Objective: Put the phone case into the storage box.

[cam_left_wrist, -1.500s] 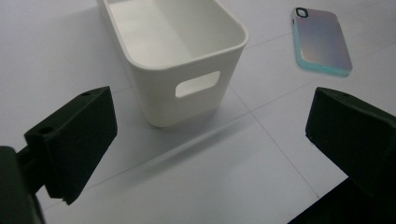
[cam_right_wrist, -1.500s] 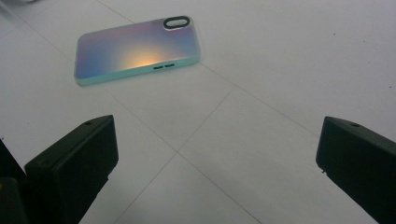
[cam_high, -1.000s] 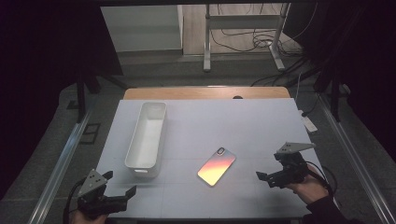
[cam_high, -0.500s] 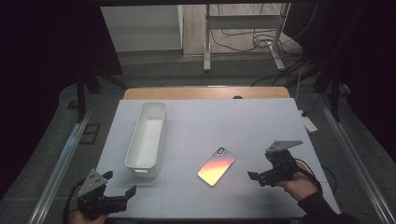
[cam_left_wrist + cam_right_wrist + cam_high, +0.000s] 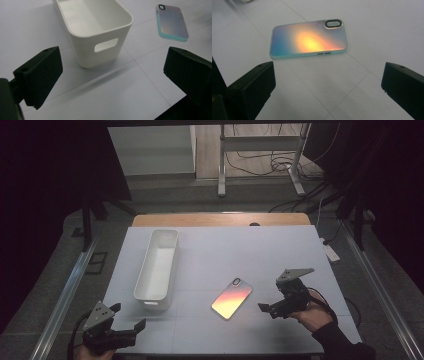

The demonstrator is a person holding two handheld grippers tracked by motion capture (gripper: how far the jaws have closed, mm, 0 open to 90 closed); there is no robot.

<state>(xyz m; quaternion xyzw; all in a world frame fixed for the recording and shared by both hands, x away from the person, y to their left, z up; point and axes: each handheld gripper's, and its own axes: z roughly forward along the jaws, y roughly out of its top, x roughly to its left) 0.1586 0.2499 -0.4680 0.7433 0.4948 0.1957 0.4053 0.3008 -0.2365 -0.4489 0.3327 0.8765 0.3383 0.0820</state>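
An iridescent phone case lies flat on the white table, camera cut-out toward the far side. My right gripper stands open just right of the case, jaws wide and pointing at it, with nothing between them. A long white bin stands empty to the left of the case. At the table's near left corner my left gripper is open too, facing the bin's near end with its handle slot, a short gap away.
The white table has a wooden strip along its far edge. Metal rails run along both sides on the floor. Cables and a stand's legs lie on the floor beyond the table.
My right gripper has moved left toward the phone case. The left gripper, the bin and the case have stayed in place.
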